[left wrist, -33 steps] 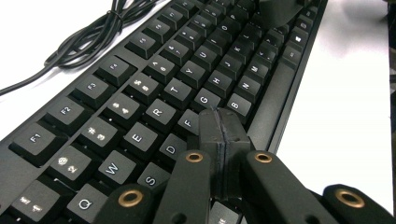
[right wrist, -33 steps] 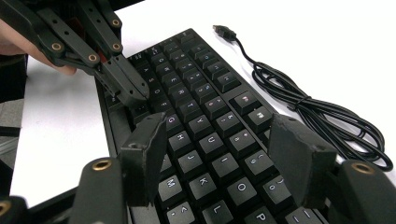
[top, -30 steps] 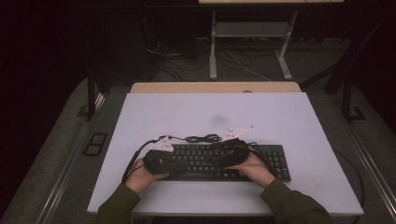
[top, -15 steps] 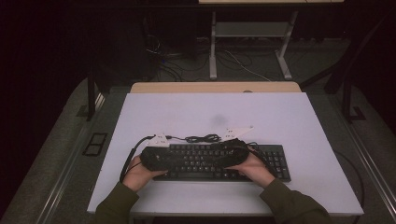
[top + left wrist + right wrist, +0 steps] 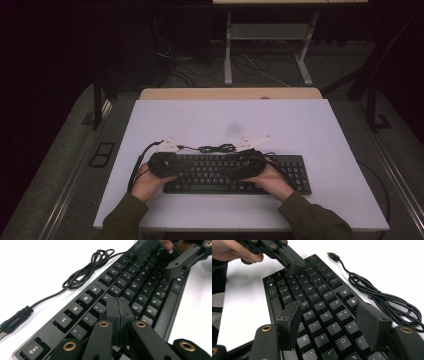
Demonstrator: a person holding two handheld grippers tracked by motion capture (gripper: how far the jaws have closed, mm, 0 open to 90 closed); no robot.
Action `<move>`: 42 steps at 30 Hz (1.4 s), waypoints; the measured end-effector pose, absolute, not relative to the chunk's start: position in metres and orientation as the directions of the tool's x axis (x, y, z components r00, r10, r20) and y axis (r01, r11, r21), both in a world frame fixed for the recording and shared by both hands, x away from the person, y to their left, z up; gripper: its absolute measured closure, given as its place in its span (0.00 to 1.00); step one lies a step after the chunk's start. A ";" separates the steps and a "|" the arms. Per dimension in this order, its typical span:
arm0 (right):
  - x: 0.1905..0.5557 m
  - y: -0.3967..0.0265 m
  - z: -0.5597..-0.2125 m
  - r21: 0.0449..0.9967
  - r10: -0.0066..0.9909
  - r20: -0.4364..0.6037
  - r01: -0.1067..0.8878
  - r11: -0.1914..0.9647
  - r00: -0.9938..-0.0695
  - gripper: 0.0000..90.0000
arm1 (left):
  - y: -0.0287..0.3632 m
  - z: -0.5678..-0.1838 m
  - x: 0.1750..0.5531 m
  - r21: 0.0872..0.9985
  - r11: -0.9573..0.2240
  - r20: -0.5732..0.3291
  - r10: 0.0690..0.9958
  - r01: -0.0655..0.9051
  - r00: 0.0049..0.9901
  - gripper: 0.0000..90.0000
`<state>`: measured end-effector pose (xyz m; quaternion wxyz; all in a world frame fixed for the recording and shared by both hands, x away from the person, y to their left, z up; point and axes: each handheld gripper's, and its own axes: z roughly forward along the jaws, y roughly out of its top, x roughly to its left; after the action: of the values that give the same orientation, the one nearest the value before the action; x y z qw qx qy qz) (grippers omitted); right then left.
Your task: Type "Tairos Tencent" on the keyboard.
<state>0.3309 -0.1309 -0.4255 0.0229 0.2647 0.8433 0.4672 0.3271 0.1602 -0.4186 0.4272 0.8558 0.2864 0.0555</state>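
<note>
A black keyboard [image 5: 292, 175] lies near the table's front edge. My left gripper [image 5: 117, 302] is shut with nothing between its jaws, which have just been closing, and its tip rests on the keys near the number row at the left end. In the high view the left gripper [image 5: 172, 166] sits over that left end. My right gripper [image 5: 329, 312] hovers open just above the letter keys in the middle, also seen in the high view as the right gripper [image 5: 242, 167]. No key or other thing sits between its pads.
The keyboard's black cable [image 5: 216, 148] lies coiled on the white table [image 5: 300, 125] just behind the keyboard, ending in a USB plug [image 5: 333, 256]. A wooden strip [image 5: 230, 93] borders the table's far edge. Dark floor with a metal frame lies beyond.
The left gripper has shifted slightly over the keyboard's left end. The right gripper and the keyboard have not moved.
</note>
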 end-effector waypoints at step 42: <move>0.331 -0.131 -0.425 0.804 0.470 0.212 0.427 0.415 -0.857 0.44 | 0.158 -0.421 0.329 0.765 -0.464 -0.144 0.551 0.445 0.822 0.84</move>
<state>0.3307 -0.1313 -0.4246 0.0230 0.2667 0.8407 0.4707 0.3291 0.1583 -0.4210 0.4273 0.8535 0.2919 0.0620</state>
